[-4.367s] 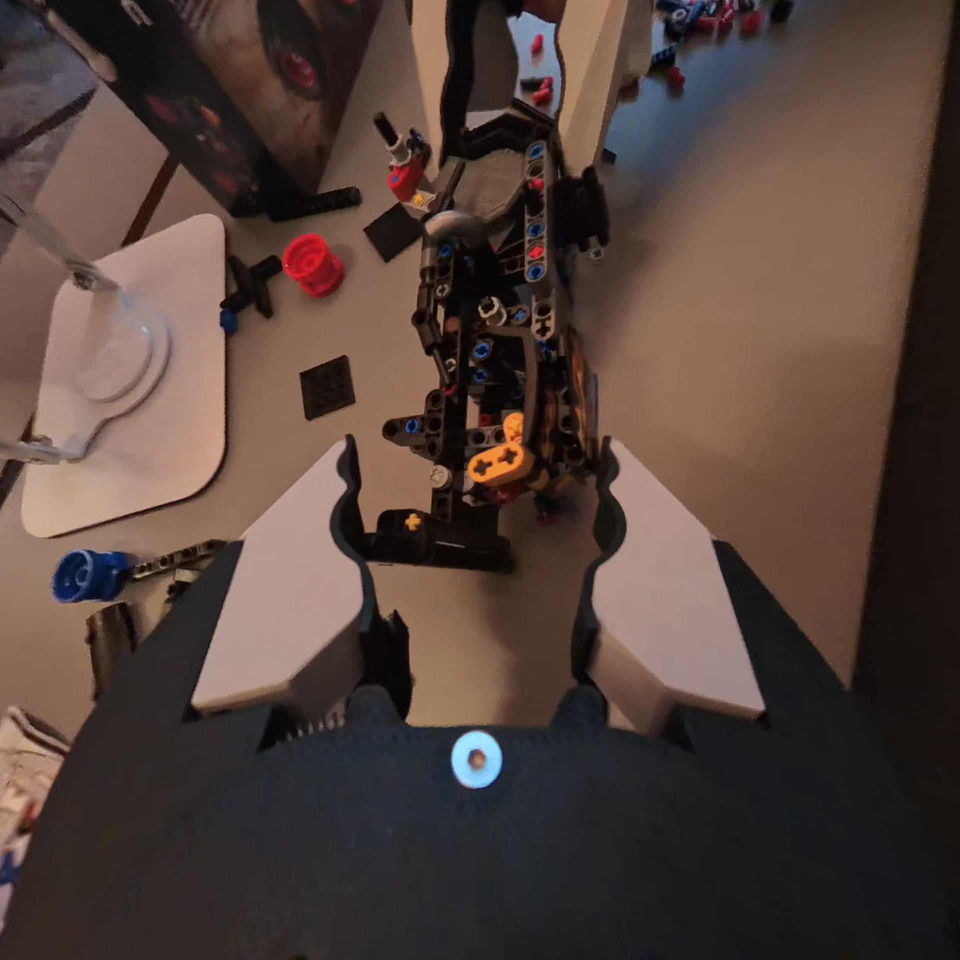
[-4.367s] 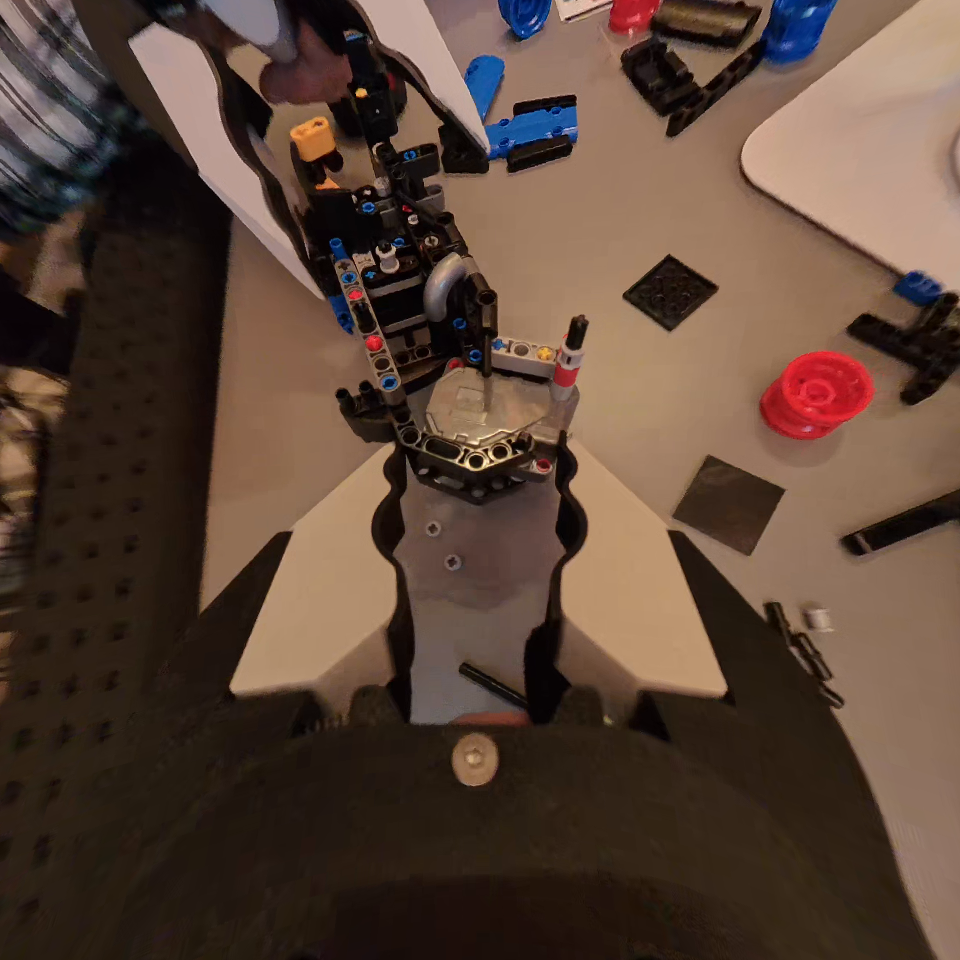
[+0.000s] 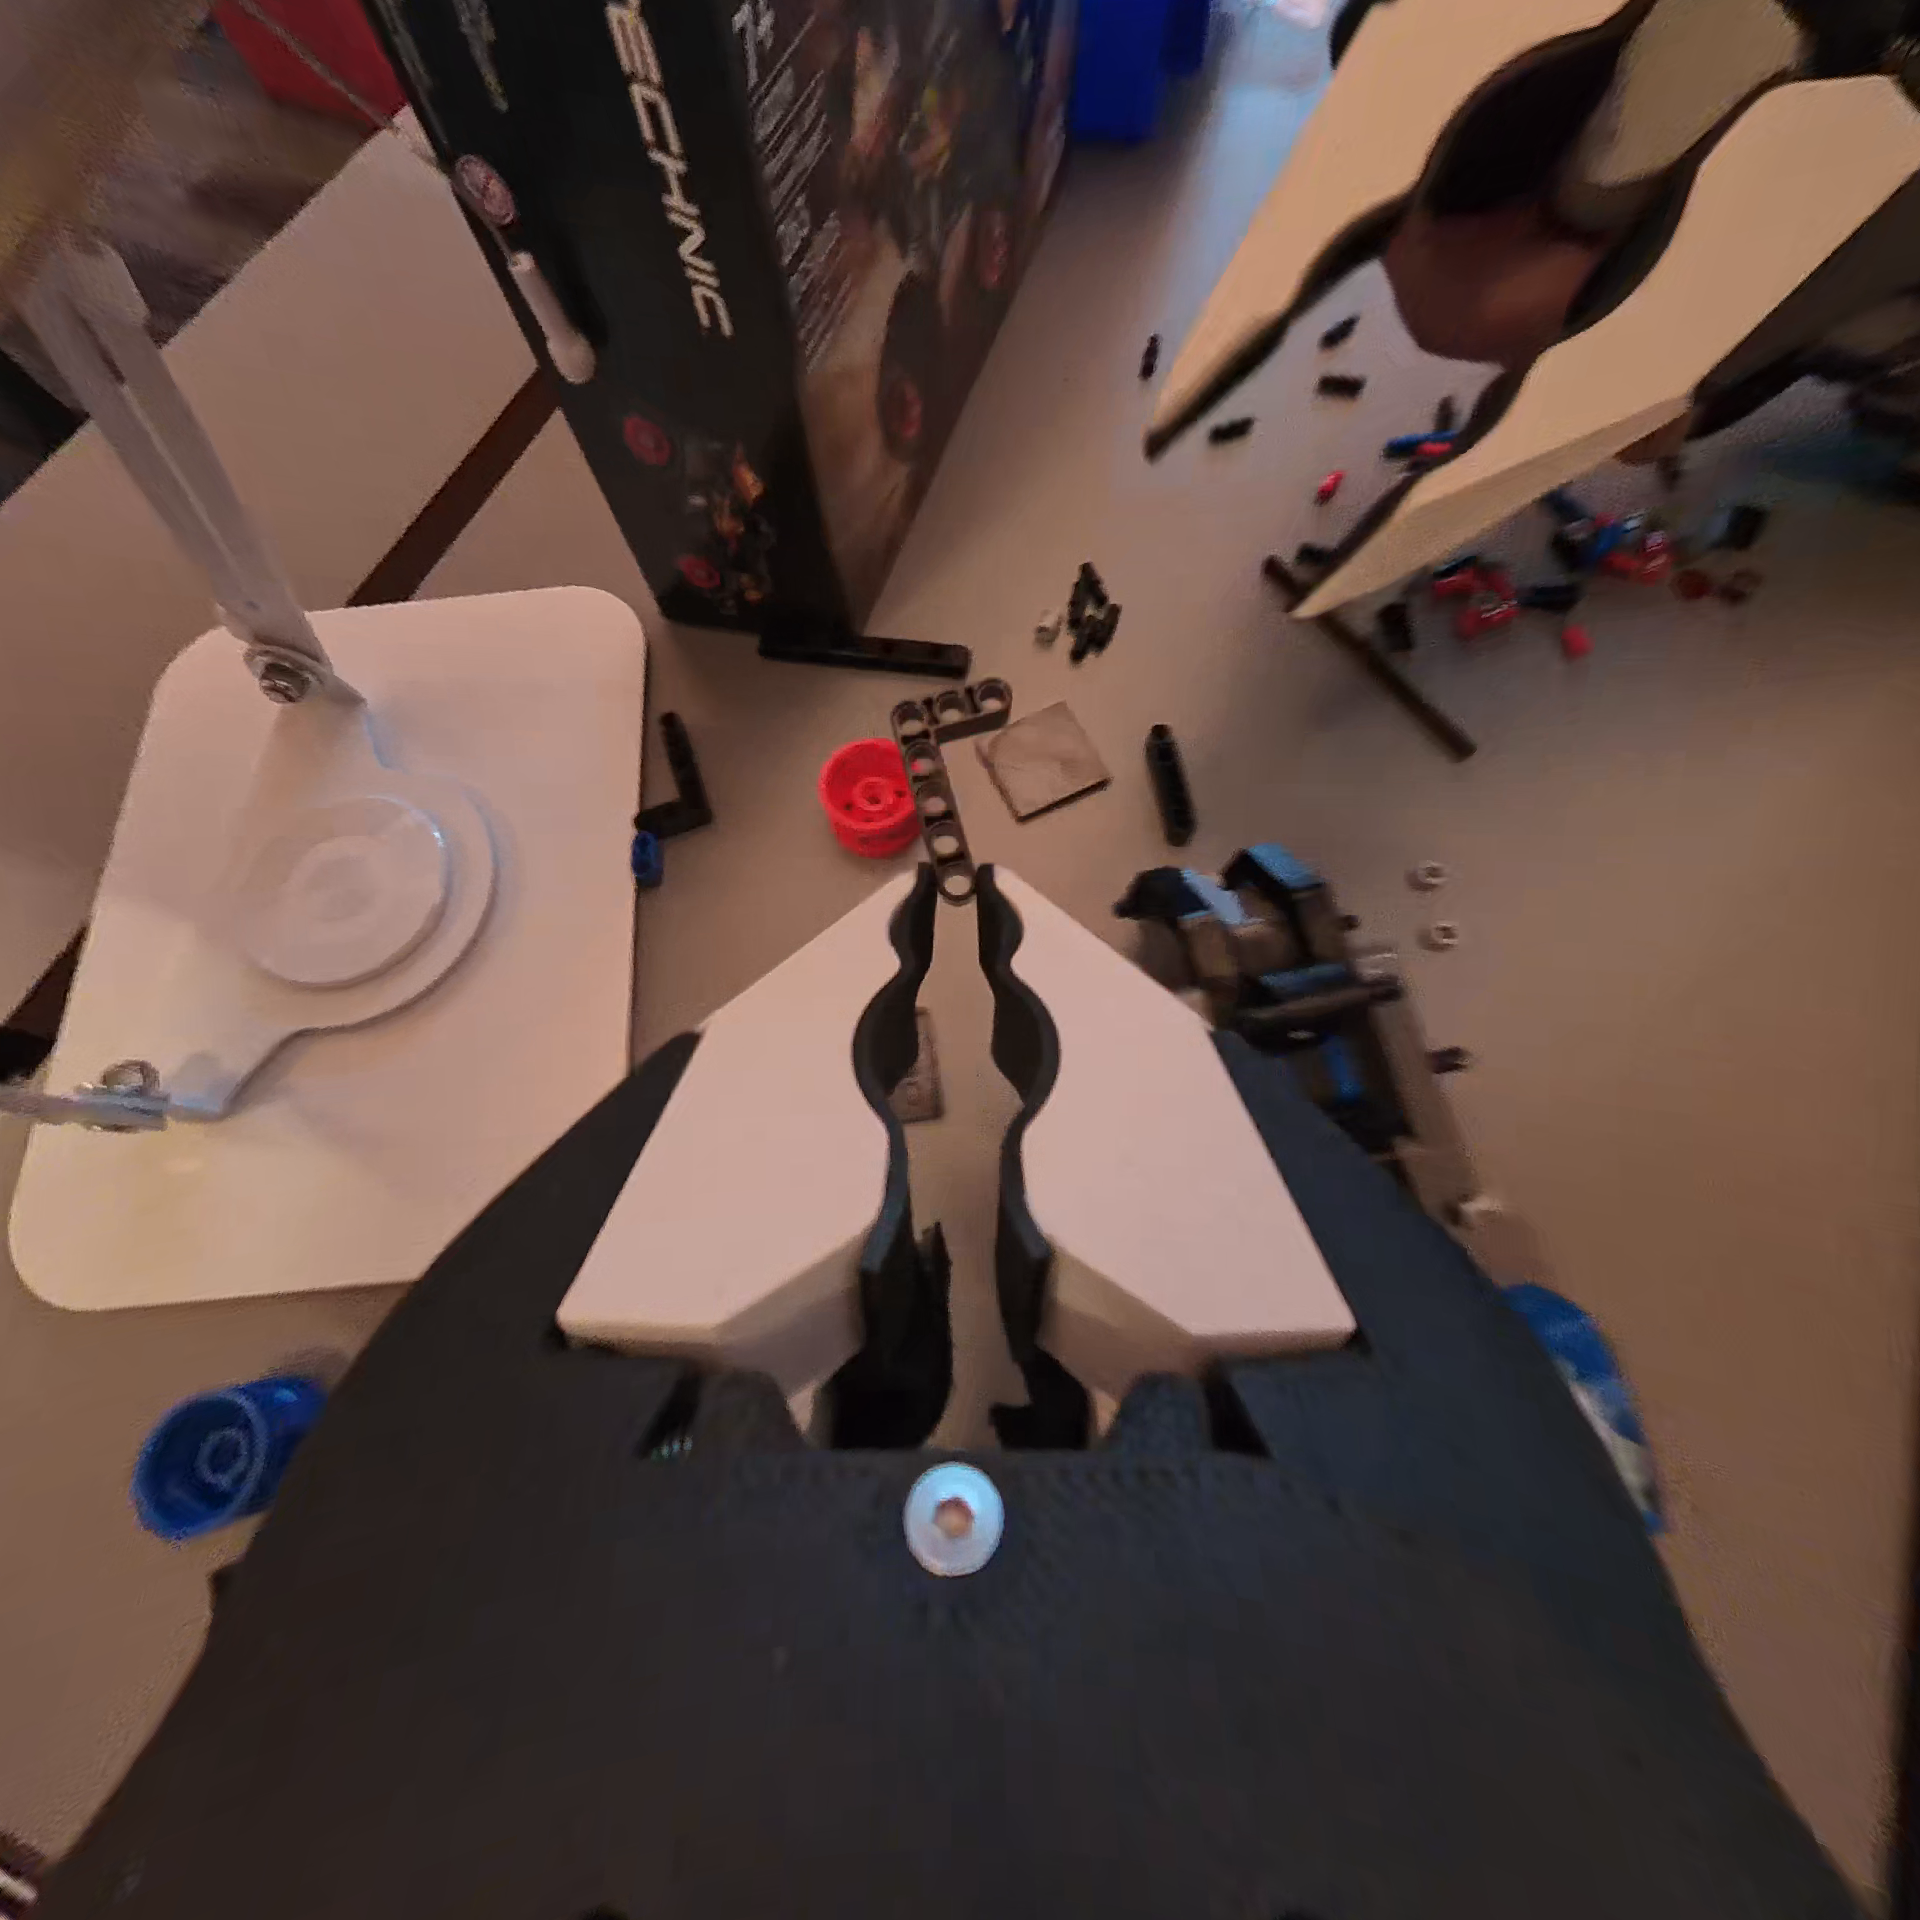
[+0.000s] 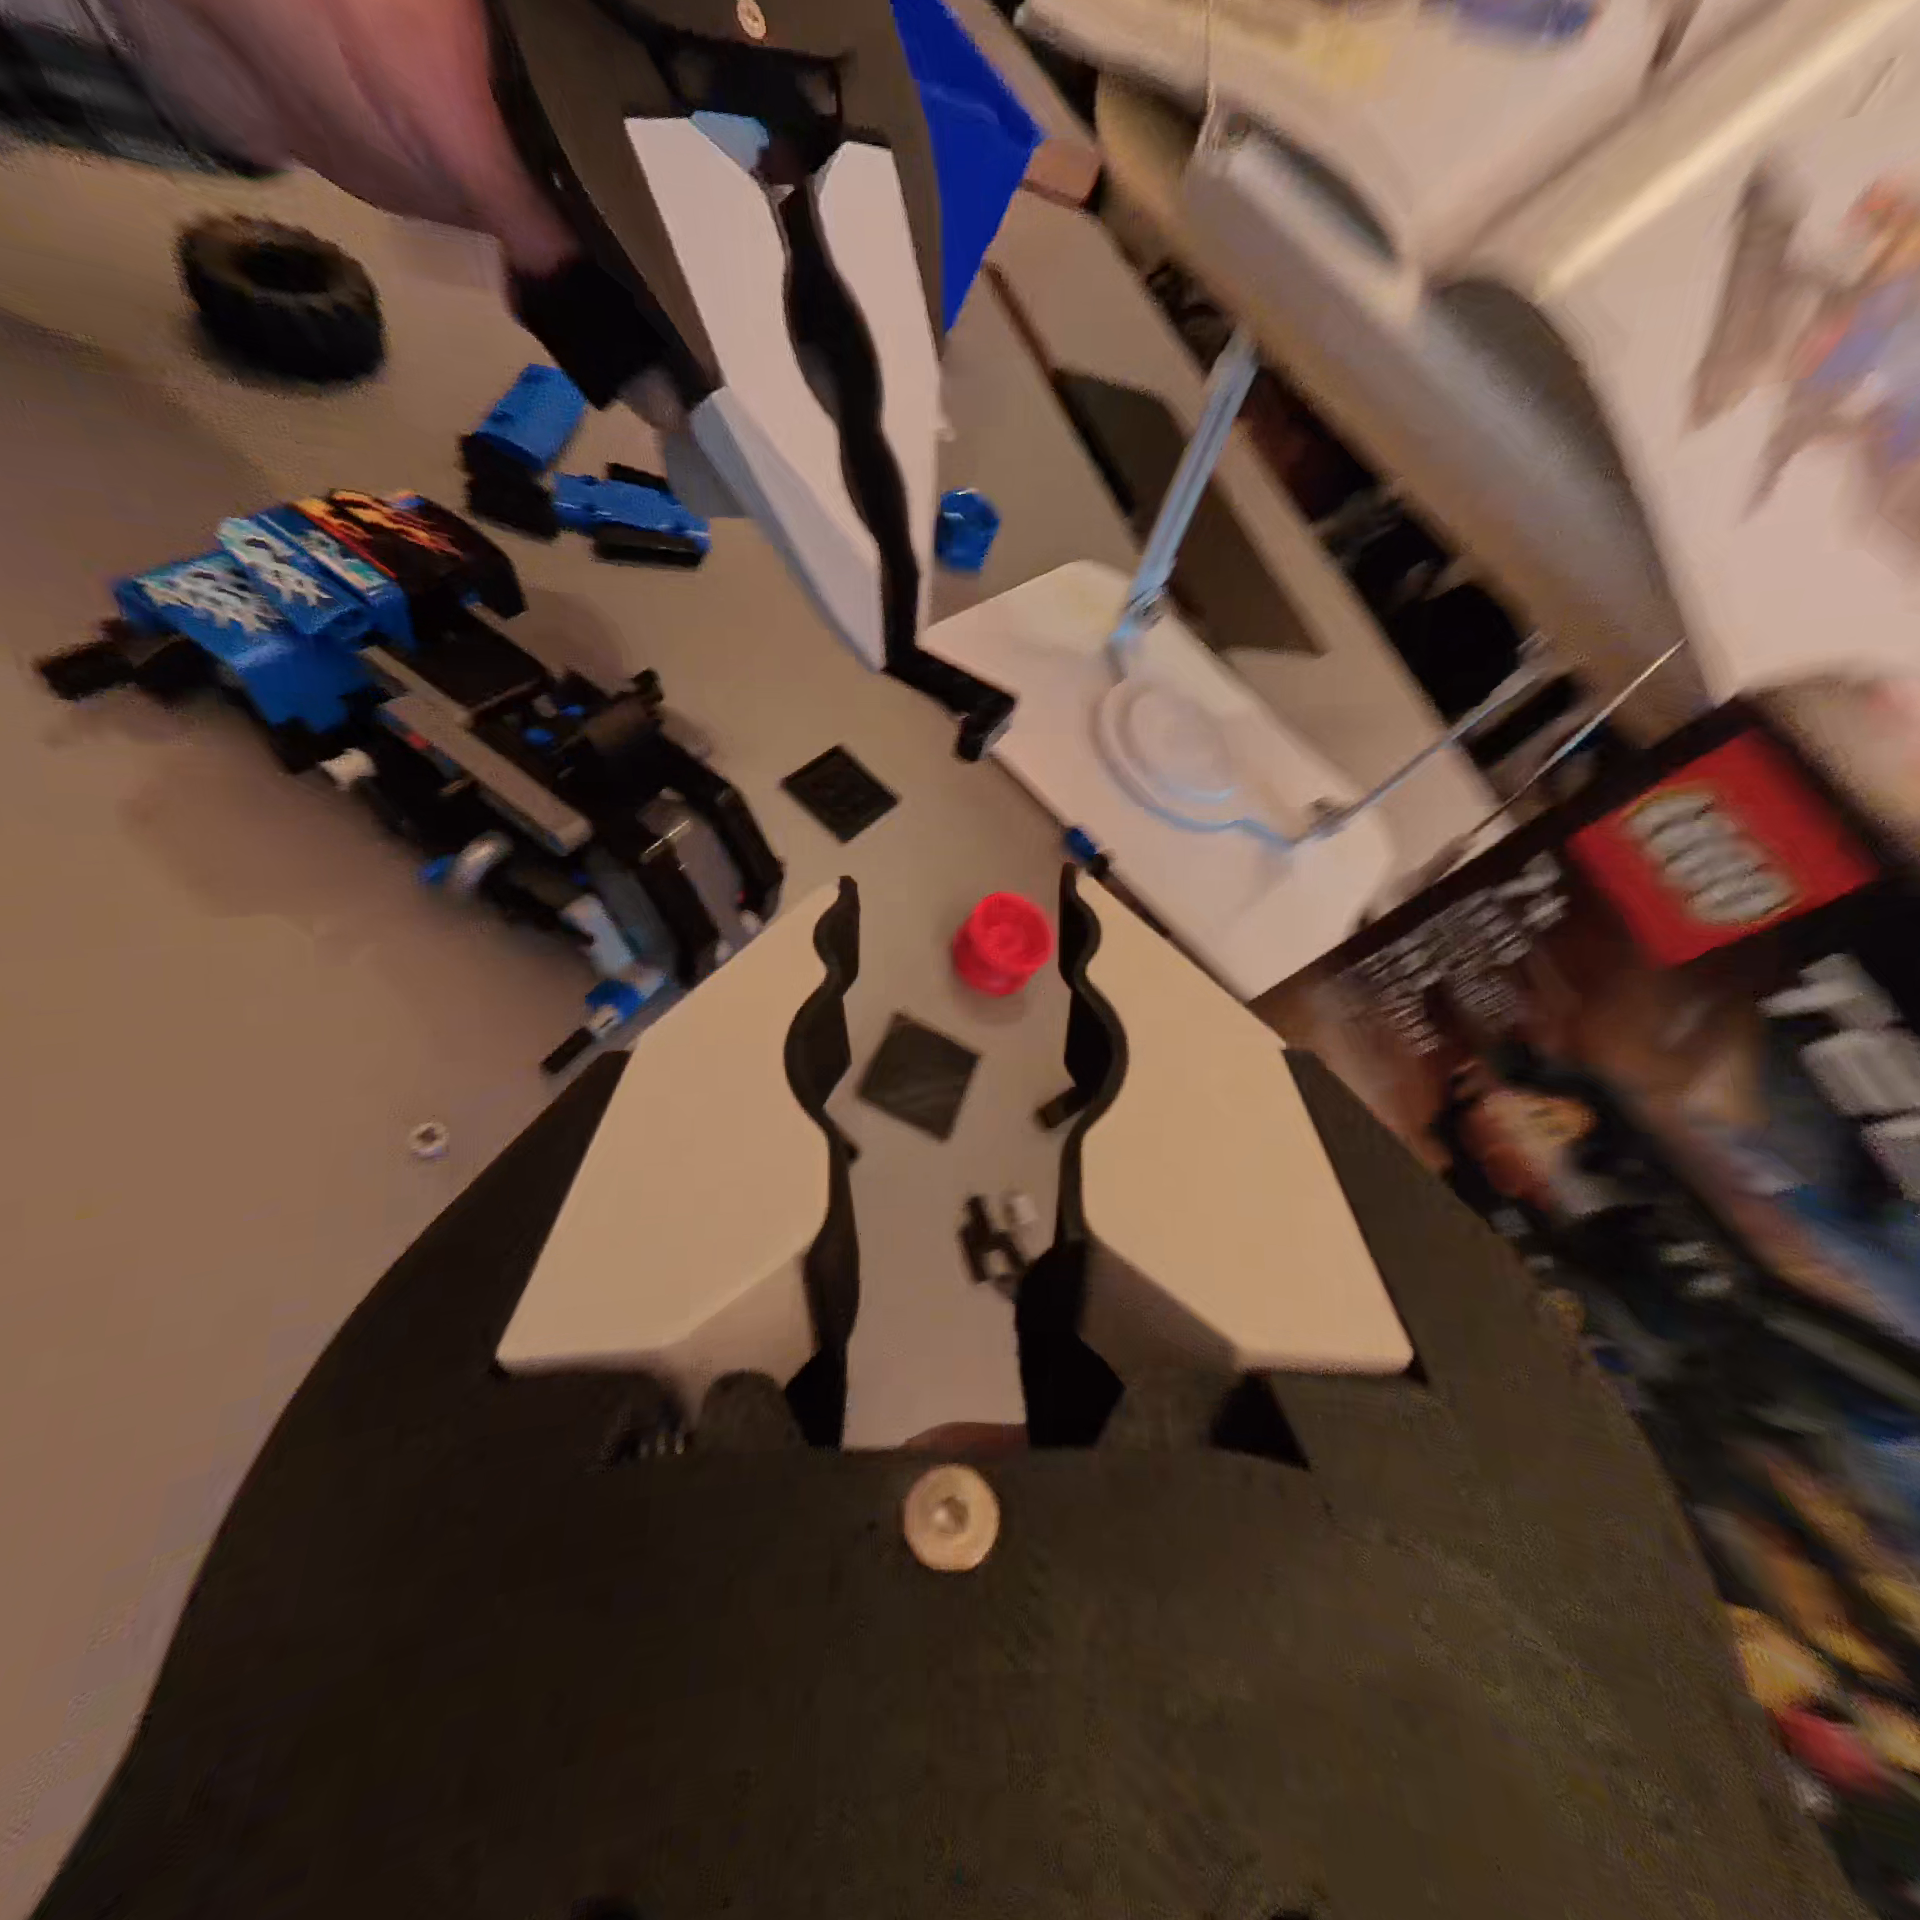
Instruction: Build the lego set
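Observation:
My left gripper (image 3: 954,883) is shut on the end of a black L-shaped beam with holes (image 3: 920,774), which sticks out ahead of the fingertips. A red wheel hub (image 3: 868,795) lies on the table just left of it. The part-built blue and black model (image 3: 1278,977) lies to the right. In the right wrist view my right gripper (image 4: 958,891) is open and empty above the table, with the red hub (image 4: 1003,940) and a black square tile (image 4: 920,1075) between its fingers. The left gripper (image 4: 902,649) hangs ahead with the L-beam (image 4: 961,701). The model (image 4: 436,707) lies to the left.
The set's dark box (image 3: 727,312) stands at the back. A white stand base (image 3: 343,935) with metal arms sits on the left. Loose red, blue and black pieces (image 3: 1507,582) lie on the right. There is a blue hub (image 3: 218,1455), a grey tile (image 3: 1044,758) and a black tyre (image 4: 281,296). There is about 8 centimetres between the tips of the two grippers.

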Available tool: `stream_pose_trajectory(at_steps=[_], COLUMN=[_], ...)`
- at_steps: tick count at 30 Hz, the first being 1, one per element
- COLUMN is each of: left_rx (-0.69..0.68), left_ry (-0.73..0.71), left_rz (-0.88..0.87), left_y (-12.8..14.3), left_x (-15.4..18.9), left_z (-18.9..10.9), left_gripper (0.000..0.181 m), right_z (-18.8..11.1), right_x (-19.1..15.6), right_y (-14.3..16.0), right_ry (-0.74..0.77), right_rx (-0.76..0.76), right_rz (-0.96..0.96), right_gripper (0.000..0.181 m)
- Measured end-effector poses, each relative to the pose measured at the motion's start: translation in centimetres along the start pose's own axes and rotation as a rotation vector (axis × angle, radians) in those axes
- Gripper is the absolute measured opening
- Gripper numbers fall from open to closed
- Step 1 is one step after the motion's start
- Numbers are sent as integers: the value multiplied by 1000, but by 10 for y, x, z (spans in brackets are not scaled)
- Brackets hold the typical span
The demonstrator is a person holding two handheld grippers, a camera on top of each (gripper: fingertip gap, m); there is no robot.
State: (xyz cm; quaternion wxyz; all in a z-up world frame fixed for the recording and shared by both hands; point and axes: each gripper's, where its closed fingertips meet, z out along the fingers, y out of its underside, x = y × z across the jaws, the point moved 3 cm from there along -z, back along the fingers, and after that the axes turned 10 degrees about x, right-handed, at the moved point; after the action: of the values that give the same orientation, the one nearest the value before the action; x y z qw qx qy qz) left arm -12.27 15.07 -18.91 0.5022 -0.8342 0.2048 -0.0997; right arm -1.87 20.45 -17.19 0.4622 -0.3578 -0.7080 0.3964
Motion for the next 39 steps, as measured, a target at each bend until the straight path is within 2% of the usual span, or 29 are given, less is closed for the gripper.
stream_pose_trajectory(at_steps=[5,8,11,13,17,20,23,26,28,32,34,39], left_rx=[-3,5,8,16,-3,36,118,137,147,282,291,333], left_ry=[50,81,106,140,145,167,204,235,186,201,166,169], left_rz=[-78,-116,-140,-167,-174,-154,-107,19,66,88,110,98], left_y=[-14,-22,-28,-32,-34,-40,-51,-45,-40,-50,-49,-52], left_x=[29,41,50,57,62,66,71,77,72,80,78,79], left_z=[-18,-25,-33,-37,-38,-40,-45,-49,-49,-49,-47,-49], left_gripper=[5,5,6,6,5,7,23,33,35,24,16,8], right_z=[7,20,27,28,23,19,17,16,16,20,21,23], right_x=[-15,-28,-30,-31,-33,-31,-31,-31,-35,-44,-48,-52], right_y=[-46,-51,-41,-41,-47,-47,-43,-43,-45,-46,-48,-53], right_ry=[167,207,200,204,193,137,66,-26,-108,-236,-276,-341], right_rx=[-21,-78,-135,-134,-107,-43,6,96,161,223,249,280], right_rz=[-480,-679,-719,-731,-719,-540,-353,-68,82,273,329,404], right_gripper=[42,40,29,9,8,8,7,7,7,7,7,7])
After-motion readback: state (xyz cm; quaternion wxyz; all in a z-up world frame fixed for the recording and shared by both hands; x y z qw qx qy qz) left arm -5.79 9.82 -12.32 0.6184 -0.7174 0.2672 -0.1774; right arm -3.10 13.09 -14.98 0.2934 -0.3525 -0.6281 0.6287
